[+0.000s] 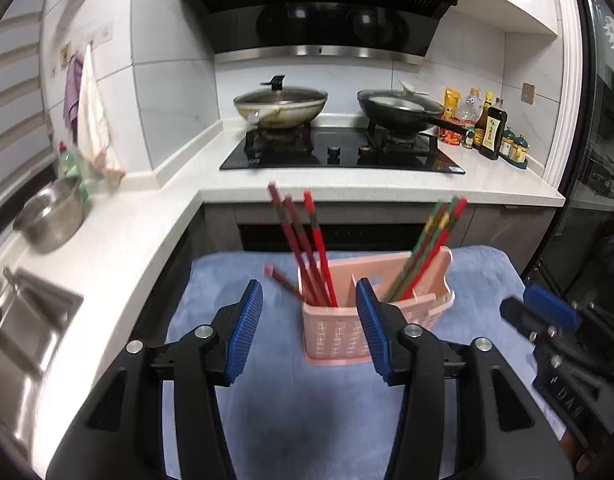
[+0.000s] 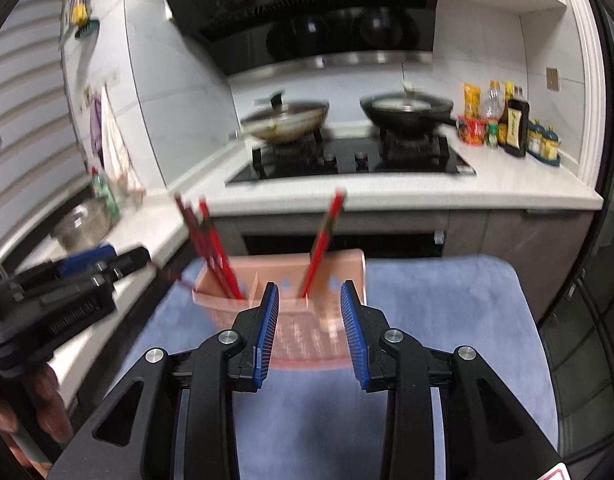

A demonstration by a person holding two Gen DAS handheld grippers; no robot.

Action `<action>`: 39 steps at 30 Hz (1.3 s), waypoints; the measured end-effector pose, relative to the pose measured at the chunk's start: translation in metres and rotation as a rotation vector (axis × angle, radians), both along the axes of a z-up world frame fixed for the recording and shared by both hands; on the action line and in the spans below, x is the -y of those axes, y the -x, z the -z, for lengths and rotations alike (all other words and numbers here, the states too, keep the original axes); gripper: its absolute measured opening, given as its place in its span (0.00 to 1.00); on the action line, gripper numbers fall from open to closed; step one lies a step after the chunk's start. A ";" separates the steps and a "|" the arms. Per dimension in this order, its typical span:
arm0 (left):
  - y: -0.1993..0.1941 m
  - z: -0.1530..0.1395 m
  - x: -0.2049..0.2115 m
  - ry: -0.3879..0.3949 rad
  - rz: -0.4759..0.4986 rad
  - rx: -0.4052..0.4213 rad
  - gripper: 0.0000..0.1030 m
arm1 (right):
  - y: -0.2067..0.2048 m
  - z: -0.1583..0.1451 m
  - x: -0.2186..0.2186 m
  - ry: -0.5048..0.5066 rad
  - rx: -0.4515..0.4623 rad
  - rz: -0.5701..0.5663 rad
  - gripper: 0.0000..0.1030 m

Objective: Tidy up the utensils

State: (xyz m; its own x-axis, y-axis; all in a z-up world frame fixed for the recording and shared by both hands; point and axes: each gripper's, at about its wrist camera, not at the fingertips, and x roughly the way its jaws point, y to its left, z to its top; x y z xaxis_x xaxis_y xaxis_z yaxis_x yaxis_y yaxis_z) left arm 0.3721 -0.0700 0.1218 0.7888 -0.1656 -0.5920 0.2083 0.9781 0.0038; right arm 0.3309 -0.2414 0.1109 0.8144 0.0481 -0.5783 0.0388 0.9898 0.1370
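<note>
A pink utensil holder (image 1: 339, 332) (image 2: 303, 340) stands on a blue cloth (image 1: 299, 412) (image 2: 439, 320). Red chopsticks (image 1: 307, 248) (image 2: 211, 248) lean in its left compartment. Red and green chopsticks (image 1: 427, 248) (image 2: 325, 240) lean in its right compartment. One chopstick (image 1: 283, 280) lies on the cloth to the holder's left. My left gripper (image 1: 309, 300) is open and empty just in front of the holder; it also shows in the right wrist view (image 2: 119, 260). My right gripper (image 2: 309, 304) is open and empty before the holder; it shows at the right in the left wrist view (image 1: 535, 308).
A white L-shaped counter (image 1: 347, 184) carries a black hob (image 1: 339, 152) with a lidded wok (image 1: 279, 104) and a black pan (image 1: 399, 108). Sauce bottles (image 1: 495, 128) stand at the back right. A steel colander (image 1: 55, 216) and sink (image 1: 19, 320) are at the left.
</note>
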 end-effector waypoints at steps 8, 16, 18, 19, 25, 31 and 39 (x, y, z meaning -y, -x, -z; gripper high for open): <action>0.044 0.015 -0.006 -0.008 -0.033 -0.016 0.60 | 0.049 0.022 -0.019 0.044 -0.076 -0.015 0.39; 0.080 0.036 -0.002 -0.029 -0.025 -0.055 0.60 | 0.091 0.037 -0.030 0.053 -0.129 0.002 0.43; 0.086 0.038 -0.003 -0.026 -0.029 -0.068 0.60 | 0.097 0.039 -0.031 0.043 -0.147 0.006 0.43; 0.088 0.039 -0.003 -0.025 -0.030 -0.070 0.60 | 0.101 0.041 -0.031 0.040 -0.153 0.009 0.43; 0.105 0.044 -0.007 -0.026 -0.046 -0.084 0.64 | 0.117 0.042 -0.034 0.040 -0.162 0.030 0.46; 0.118 0.051 -0.009 -0.033 -0.056 -0.097 0.69 | 0.130 0.040 -0.037 0.070 -0.150 0.051 0.53; 0.129 0.059 -0.014 -0.048 -0.074 -0.110 0.78 | 0.140 0.040 -0.041 0.122 -0.145 0.055 0.61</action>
